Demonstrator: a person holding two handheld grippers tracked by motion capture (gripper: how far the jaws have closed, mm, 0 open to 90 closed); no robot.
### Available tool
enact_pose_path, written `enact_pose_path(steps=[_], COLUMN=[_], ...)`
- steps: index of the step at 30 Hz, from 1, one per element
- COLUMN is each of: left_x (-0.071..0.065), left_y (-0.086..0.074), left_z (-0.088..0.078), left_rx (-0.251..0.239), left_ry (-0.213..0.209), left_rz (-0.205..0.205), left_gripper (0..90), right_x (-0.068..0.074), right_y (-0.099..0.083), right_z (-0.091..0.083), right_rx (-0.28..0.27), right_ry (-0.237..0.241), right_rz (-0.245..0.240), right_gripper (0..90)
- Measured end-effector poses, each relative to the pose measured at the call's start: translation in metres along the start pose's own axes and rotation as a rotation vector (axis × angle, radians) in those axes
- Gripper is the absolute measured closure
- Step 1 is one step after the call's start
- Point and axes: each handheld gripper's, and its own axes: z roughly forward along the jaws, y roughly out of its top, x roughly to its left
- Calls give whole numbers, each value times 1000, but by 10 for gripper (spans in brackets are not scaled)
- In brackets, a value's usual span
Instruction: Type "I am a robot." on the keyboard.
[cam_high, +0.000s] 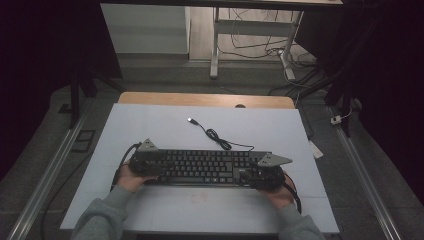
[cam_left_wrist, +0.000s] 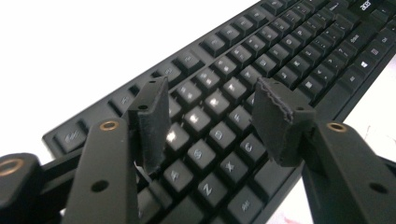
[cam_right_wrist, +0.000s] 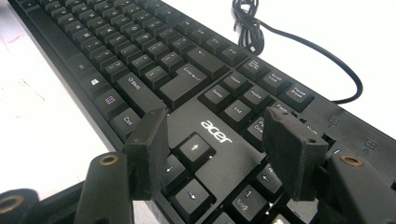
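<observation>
Step in hand: judged from the frames, both grippers hover over the two ends of the black keyboard (cam_high: 205, 167), about to take hold of it or to work its keys; which of the two cannot be told.
Keyboard: it lies flat on the white tabletop (cam_high: 165, 130), long side across, in front of the person; its cable (cam_high: 220, 139) runs off the far edge in a loose coil to a plug lying apart from it.
Left gripper (cam_left_wrist: 210, 116): jaws stand well apart and hold nothing; the letter keys lie between and beneath them, with the keyboard's near edge just under the right-hand jaw.
Right gripper (cam_right_wrist: 212, 140): jaws stand well apart and empty; the arrow keys and the maker's logo lie between them, the number pad just past the right-hand jaw.
Contact: whether any pad touches a key cannot be told; none is seen pressing.
To do it well: for a lift, bring each pair of jaws over the keyboard's end so that one jaw goes beyond the far edge and one before the near edge, then close on the case, not on keycaps.
Balance: grip both ends at the same height so the board stays level.
Risk: pads on keycaps may slip or press keys; the coiled cable may drag.
</observation>
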Motion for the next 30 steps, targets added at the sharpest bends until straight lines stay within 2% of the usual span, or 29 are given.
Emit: enact_pose_path(steps=[4,7,12,15,23,30], left_x=[-1,2,4,3,-1,-3], left_y=[6,11,14,13,13,13], left_z=[6,10,17,20,31,34], left_rx=[23,35,62,89,117,119], left_ry=[0,-3,-17,-23,-10,1], left_rz=[34,32,39,46,66,68], left_gripper=[530,610,806,881,886,886], right_x=[0,0,0,0,0,0], right_y=[0,0,0,0,0,-1], right_z=[0,0,0,0,1,1], right_rx=[-2,-1,0,1,3,7], right_ry=[2,4,-1,1,0,-1], right_rz=[-1,-3,0,-1,-6,-4], right_gripper=[418,417,418,418,419,419])
